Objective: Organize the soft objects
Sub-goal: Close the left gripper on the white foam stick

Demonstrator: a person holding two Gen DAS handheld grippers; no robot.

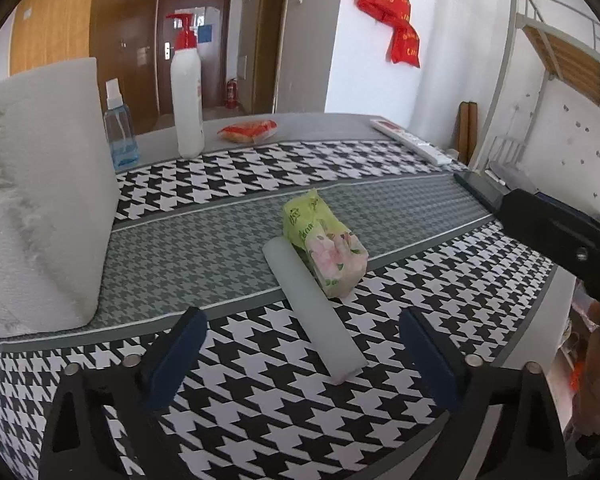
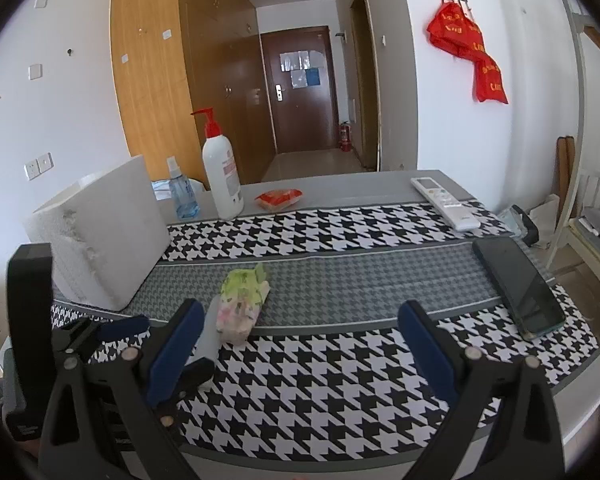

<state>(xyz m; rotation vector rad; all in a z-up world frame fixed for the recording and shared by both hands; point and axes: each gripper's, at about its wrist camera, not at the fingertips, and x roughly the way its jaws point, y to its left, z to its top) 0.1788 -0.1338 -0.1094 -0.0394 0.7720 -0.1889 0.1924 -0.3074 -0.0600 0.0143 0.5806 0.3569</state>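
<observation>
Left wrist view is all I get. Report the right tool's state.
Observer: The right tool is open and holds nothing; the tissue pack lies ahead of it, untouched.
Operator: Name what lies to that tool's right.
Observer: A dark phone lies flat on the houndstooth cloth, close to the cloth's right edge.

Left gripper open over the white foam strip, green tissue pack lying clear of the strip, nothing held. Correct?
Not quite. The left gripper is open over the white foam strip with nothing held, but the left wrist view shows the green tissue pack lying right against the strip's far end, not clear of it.
</observation>
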